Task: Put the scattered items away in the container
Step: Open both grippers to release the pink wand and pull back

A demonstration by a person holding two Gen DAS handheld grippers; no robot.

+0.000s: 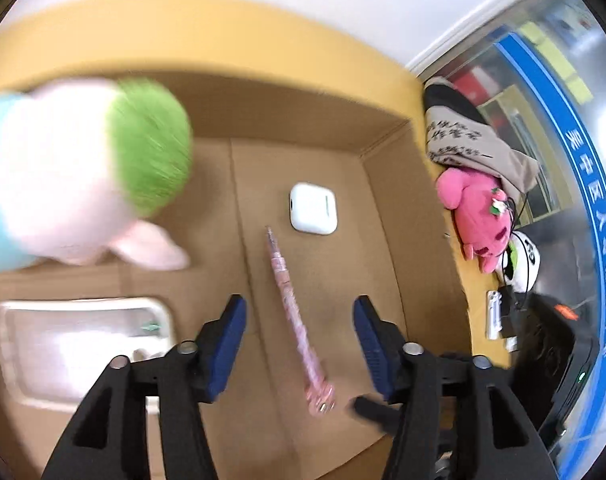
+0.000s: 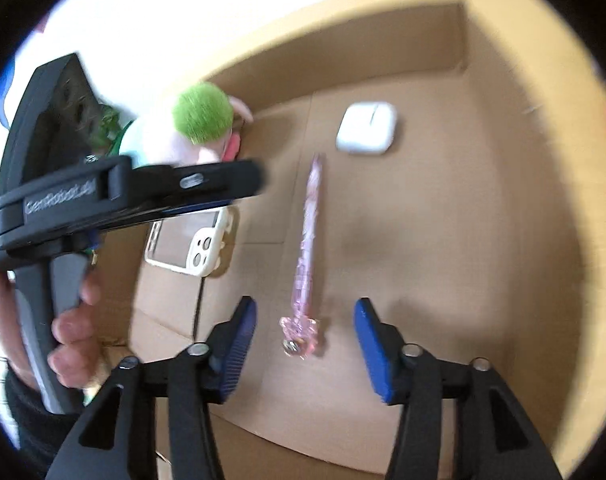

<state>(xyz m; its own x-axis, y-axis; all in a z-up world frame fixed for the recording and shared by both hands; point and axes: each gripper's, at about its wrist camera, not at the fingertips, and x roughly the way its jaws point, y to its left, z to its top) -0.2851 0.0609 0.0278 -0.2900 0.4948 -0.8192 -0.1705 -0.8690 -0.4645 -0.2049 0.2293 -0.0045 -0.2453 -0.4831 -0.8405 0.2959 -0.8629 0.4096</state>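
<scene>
Both grippers, left (image 1: pixel 299 344) and right (image 2: pixel 305 346), are angled down into the box (image 2: pixel 483 240), jaws apart and empty, pen (image 2: pixel 309 236) lying loose between; bare floor is seen rightward.

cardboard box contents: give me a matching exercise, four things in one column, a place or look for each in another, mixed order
Things
1. white rounded earbud case
2. pink clear-plastic pen
3. white phone case with camera holes
4. plush toy with green fuzzy top

Descriptions
A. long and thin, lying between the open fingers in both wrist views
B. soft, blurred, at the box's left wall
C. flat, beside the pen, under the left gripper in the right wrist view
D. small, just beyond the pen's far tip

Pairs: 1-D, 2-A, 3-C, 4-B
</scene>
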